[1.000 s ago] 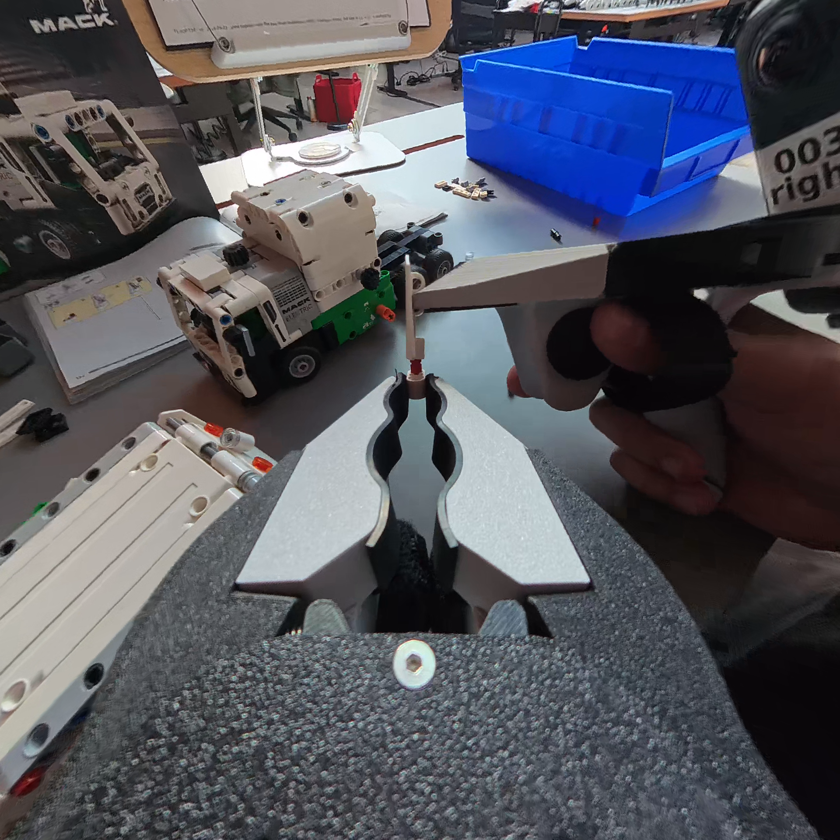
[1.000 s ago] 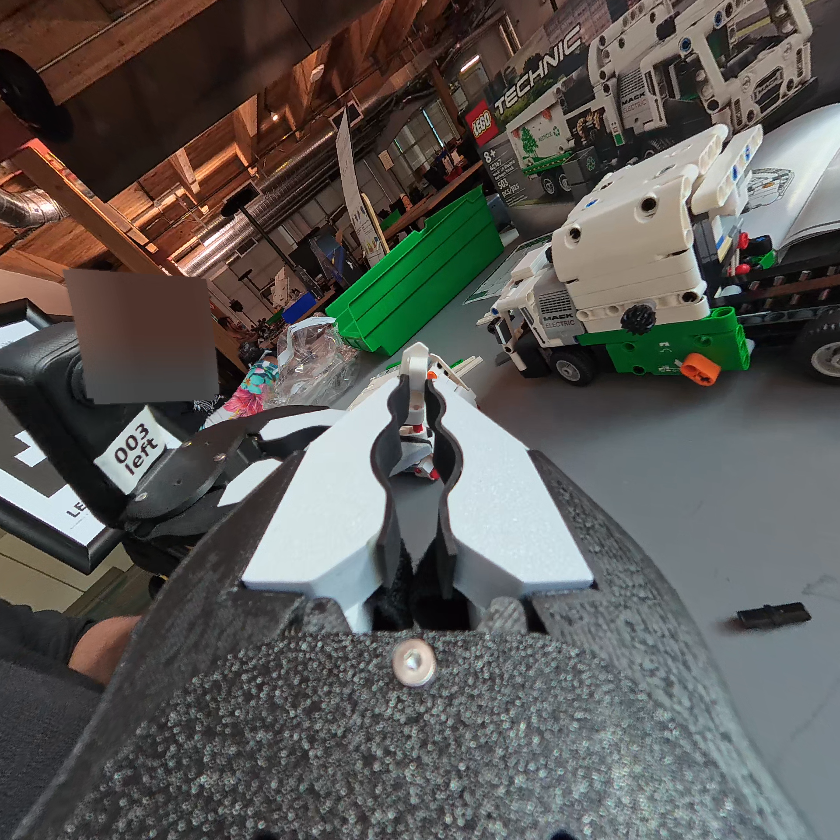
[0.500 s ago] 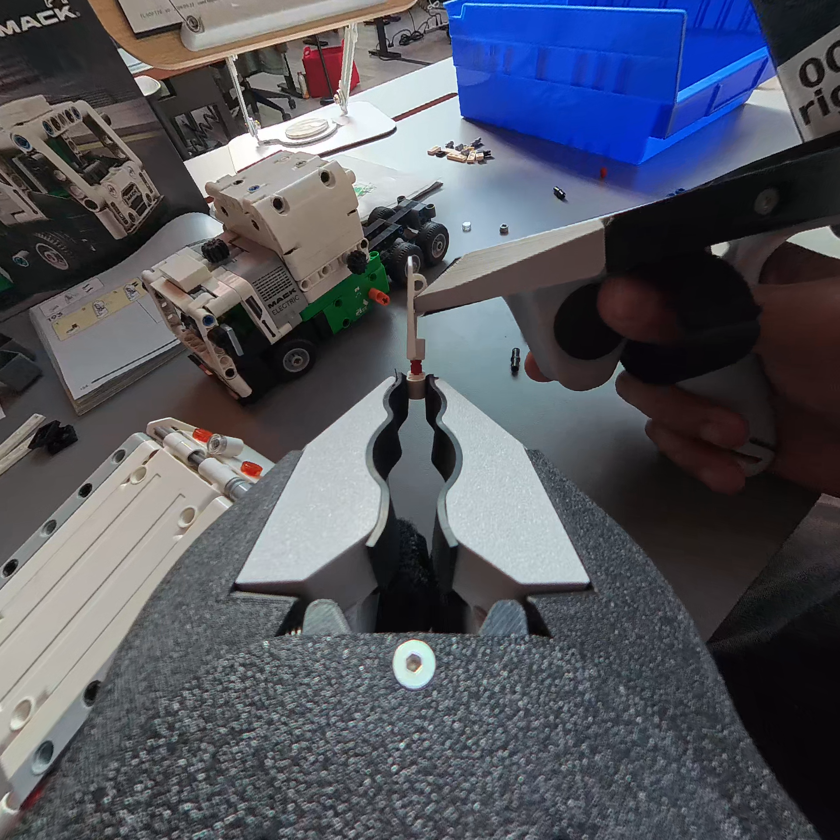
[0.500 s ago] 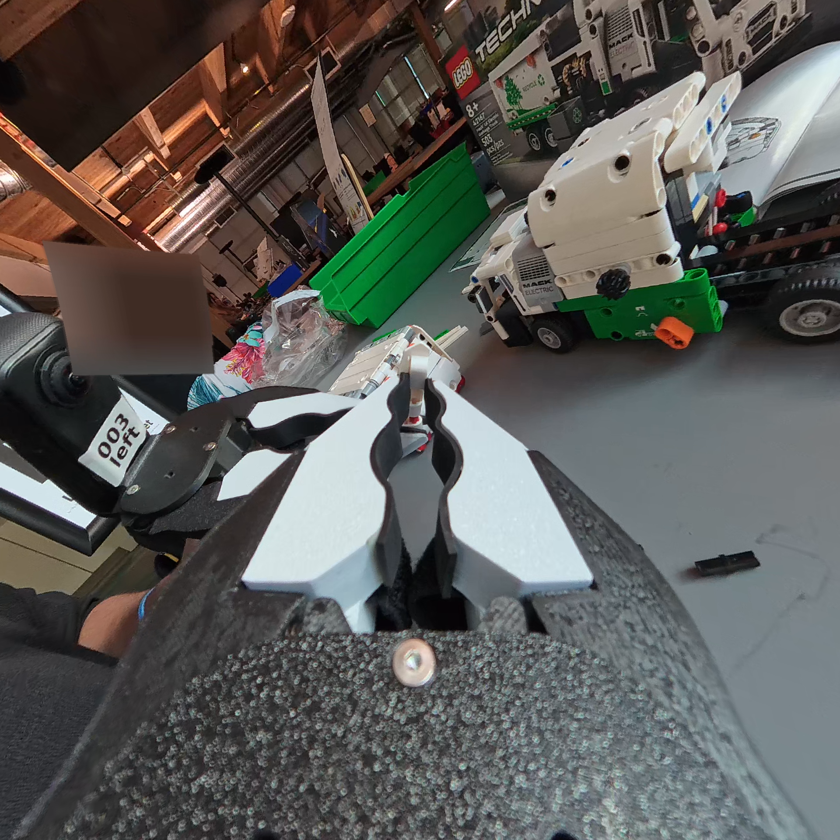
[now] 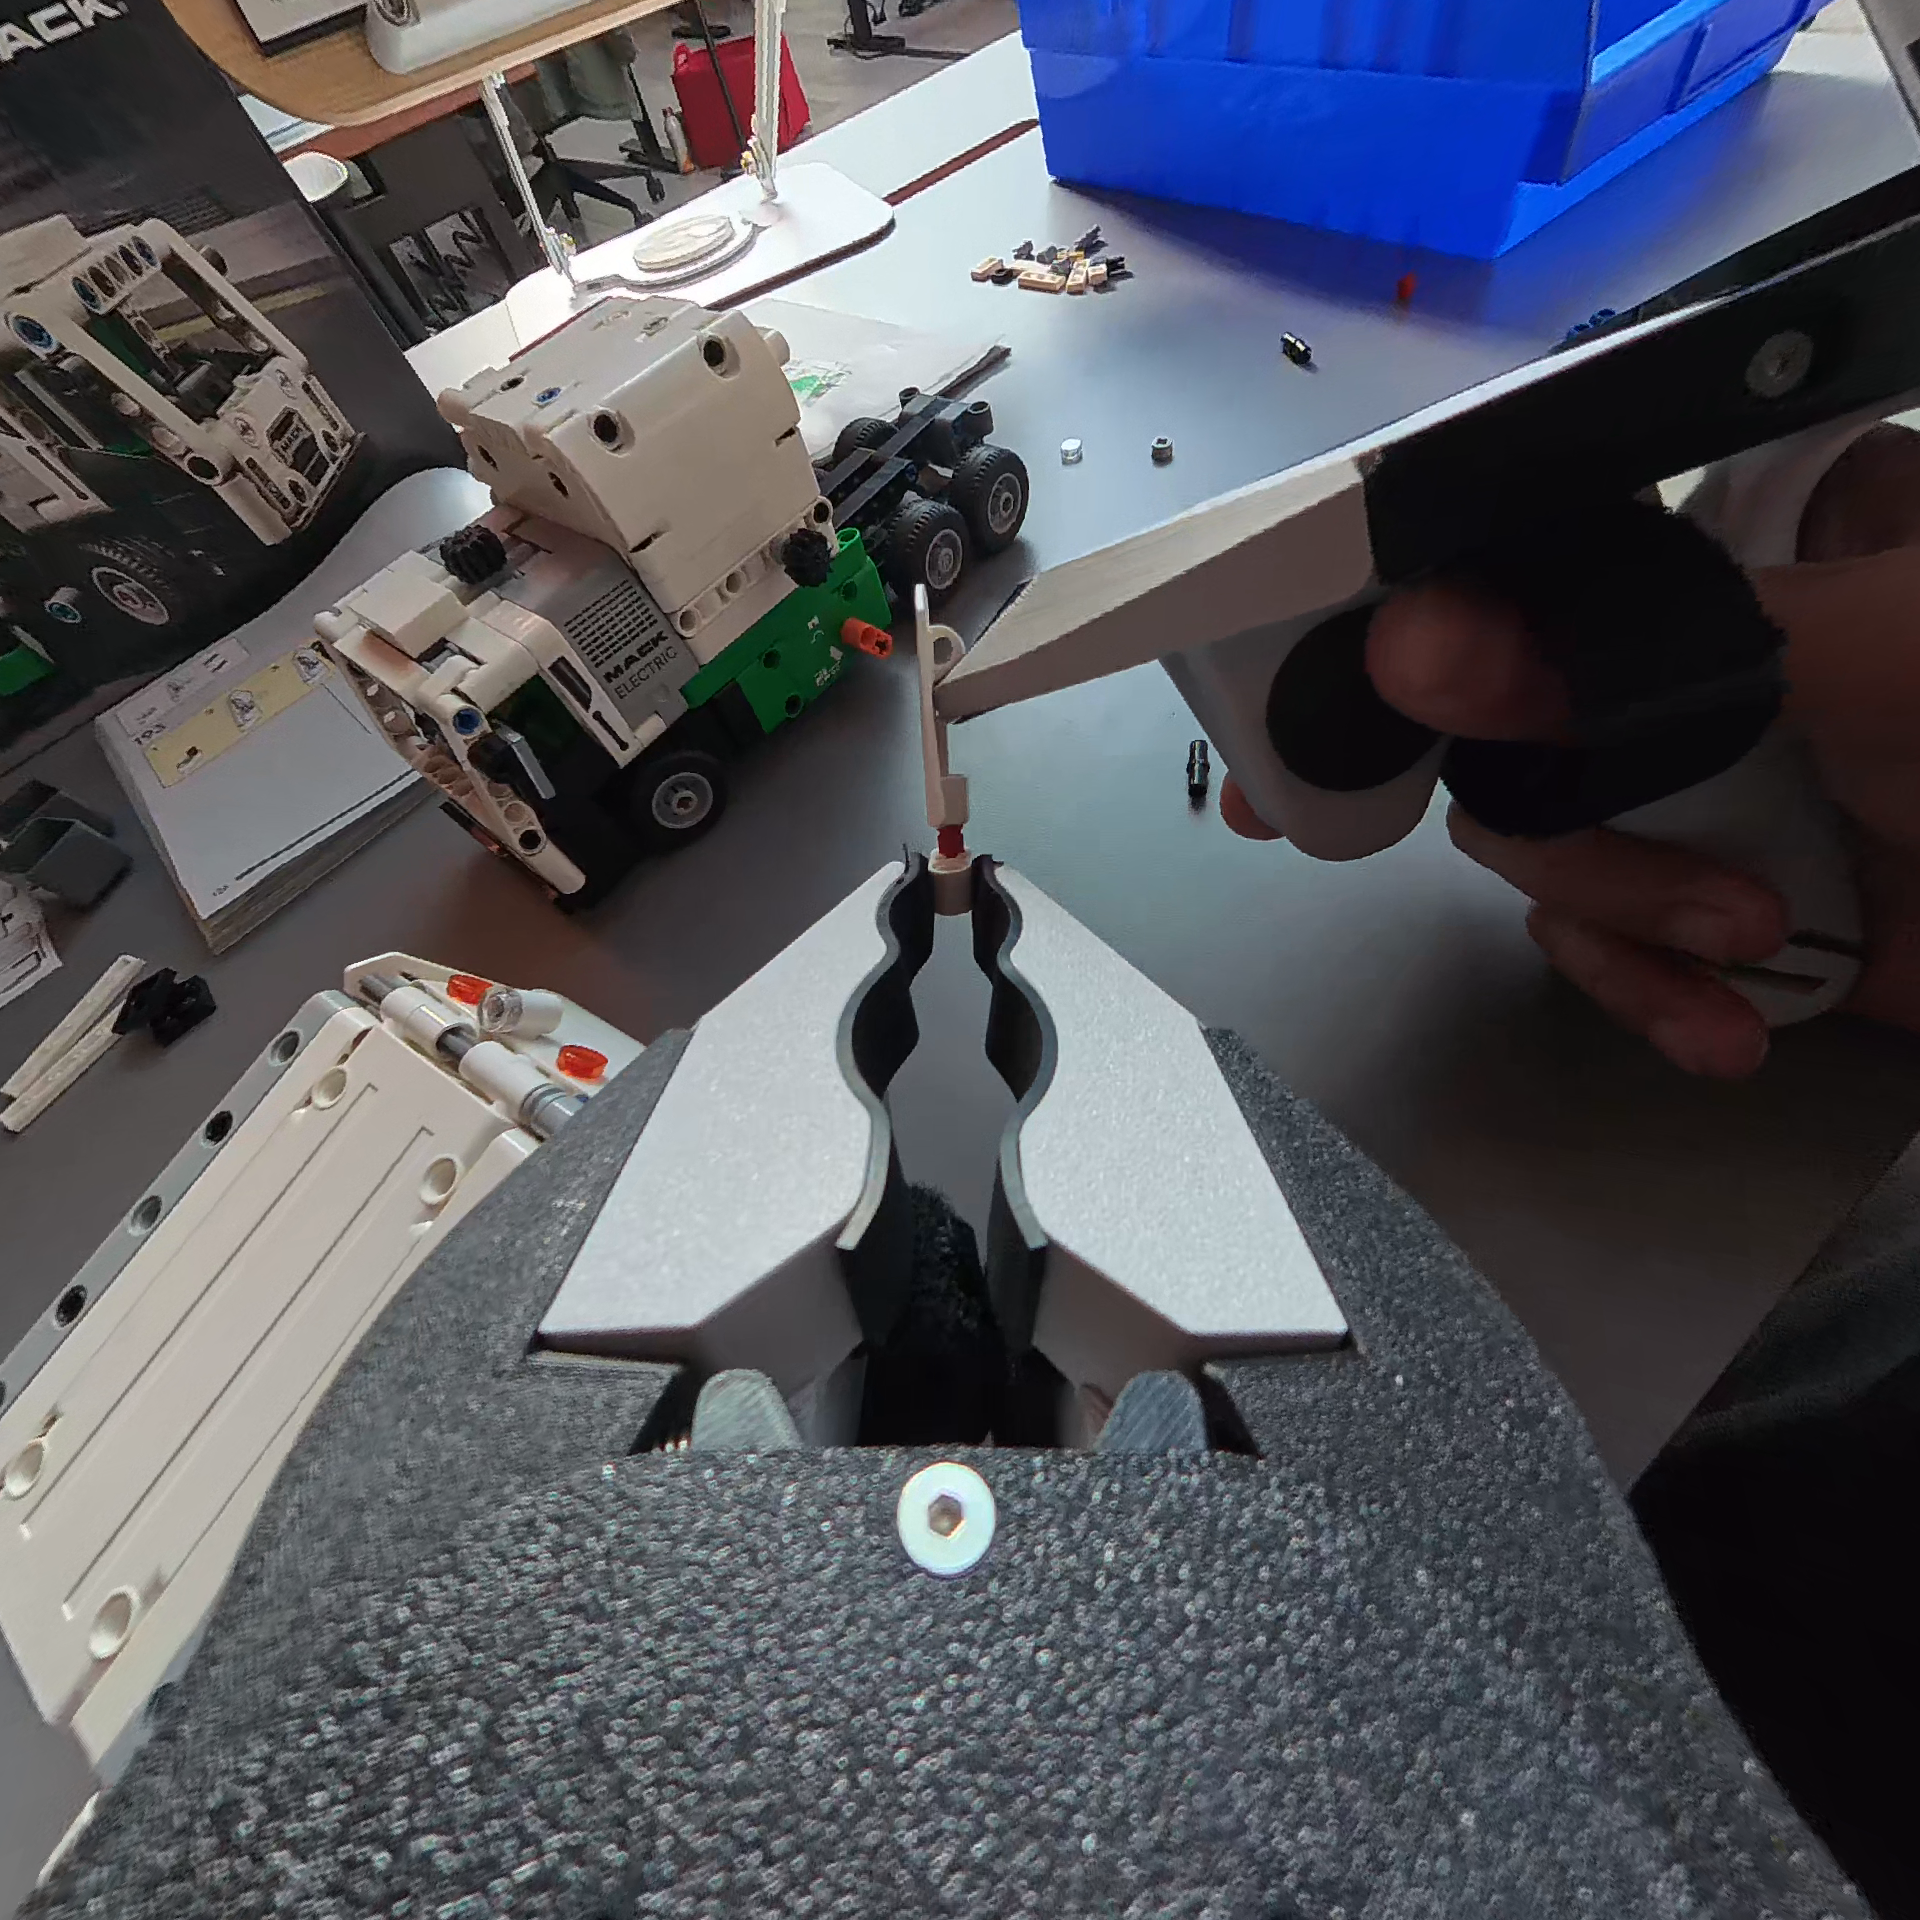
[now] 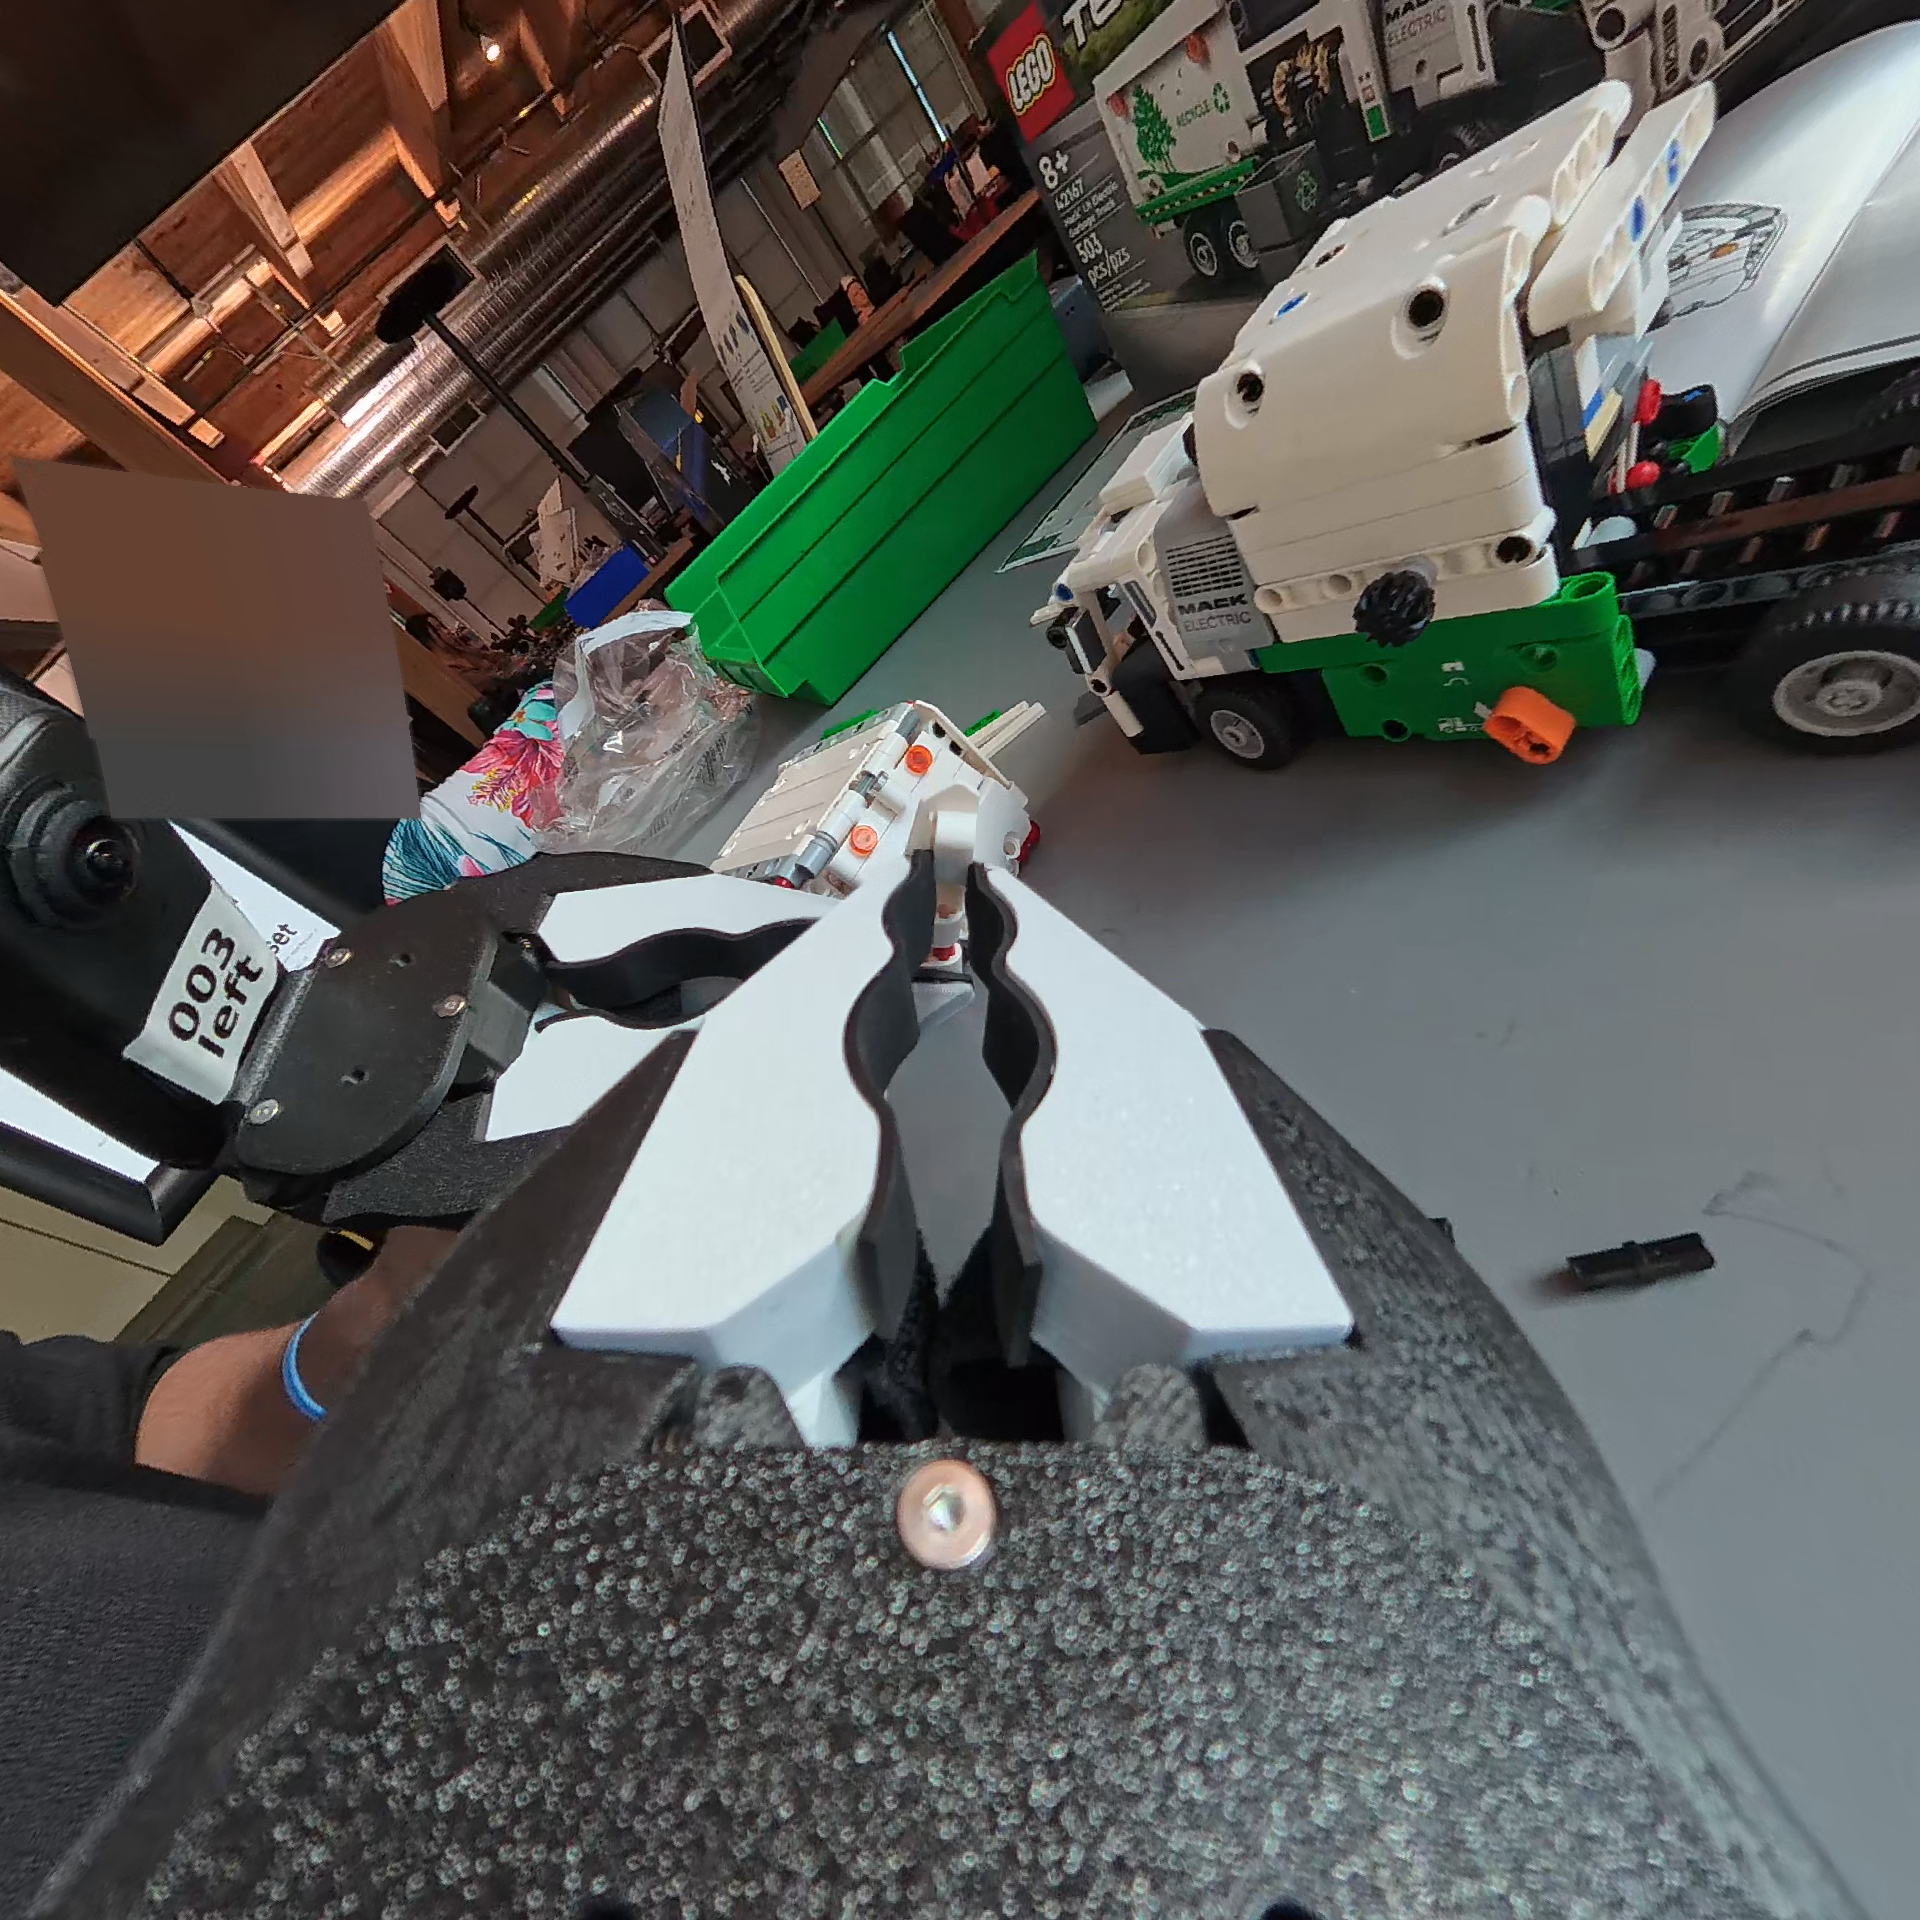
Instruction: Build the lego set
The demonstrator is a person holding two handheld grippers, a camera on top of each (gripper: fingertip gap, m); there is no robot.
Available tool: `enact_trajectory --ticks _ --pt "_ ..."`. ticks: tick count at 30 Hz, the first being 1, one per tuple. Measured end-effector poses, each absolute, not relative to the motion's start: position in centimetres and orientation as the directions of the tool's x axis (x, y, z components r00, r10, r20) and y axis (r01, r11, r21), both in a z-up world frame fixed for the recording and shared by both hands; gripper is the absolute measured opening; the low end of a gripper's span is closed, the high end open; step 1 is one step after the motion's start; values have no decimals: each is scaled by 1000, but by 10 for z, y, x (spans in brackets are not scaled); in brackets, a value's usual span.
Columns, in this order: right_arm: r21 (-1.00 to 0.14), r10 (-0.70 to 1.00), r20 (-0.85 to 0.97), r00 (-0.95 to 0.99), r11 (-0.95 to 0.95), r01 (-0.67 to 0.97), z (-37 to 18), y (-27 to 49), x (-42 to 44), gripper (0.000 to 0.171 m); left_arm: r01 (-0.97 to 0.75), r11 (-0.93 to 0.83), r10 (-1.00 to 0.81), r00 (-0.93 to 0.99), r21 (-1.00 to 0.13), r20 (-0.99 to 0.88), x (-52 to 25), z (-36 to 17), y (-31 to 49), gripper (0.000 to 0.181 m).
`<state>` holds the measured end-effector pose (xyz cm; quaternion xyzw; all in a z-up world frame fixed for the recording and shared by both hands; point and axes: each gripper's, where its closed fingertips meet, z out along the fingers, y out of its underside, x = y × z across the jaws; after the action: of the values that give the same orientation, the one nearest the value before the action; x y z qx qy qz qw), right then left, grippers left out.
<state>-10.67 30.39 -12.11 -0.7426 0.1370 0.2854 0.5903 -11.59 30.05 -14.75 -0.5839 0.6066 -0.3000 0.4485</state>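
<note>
A small grey bush (image 5: 952, 888) with a red pin is clamped at the tips of the left gripper (image 5: 950, 883), in front of the lego truck (image 5: 665, 623). A thin white lever piece (image 5: 932, 717), seated upright on that pin, is pinched near its top by the right gripper (image 5: 951, 691), whose jaws are closed on it. In the right wrist view the same piece (image 6: 951, 842) is seen between the right gripper's tips (image 6: 948, 883). A white panel assembly (image 5: 208, 1195) is laid nearer than the truck, to its left. A blue bin (image 5: 1403, 114) is set well behind the truck, on the grey table (image 5: 1299, 1039).
</note>
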Motion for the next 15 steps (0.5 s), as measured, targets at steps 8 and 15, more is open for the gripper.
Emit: enact_trajectory --ticks 8,15 --pt "-824 121 -530 839 -309 -476 -129 305 -111 6 -475 215 -961 55 -853 -272 -120 -154 304 6" --pt "-802 123 -556 822 -337 -493 -132 305 -111 5 -473 224 -961 38 -852 -274 -121 -155 305 6"
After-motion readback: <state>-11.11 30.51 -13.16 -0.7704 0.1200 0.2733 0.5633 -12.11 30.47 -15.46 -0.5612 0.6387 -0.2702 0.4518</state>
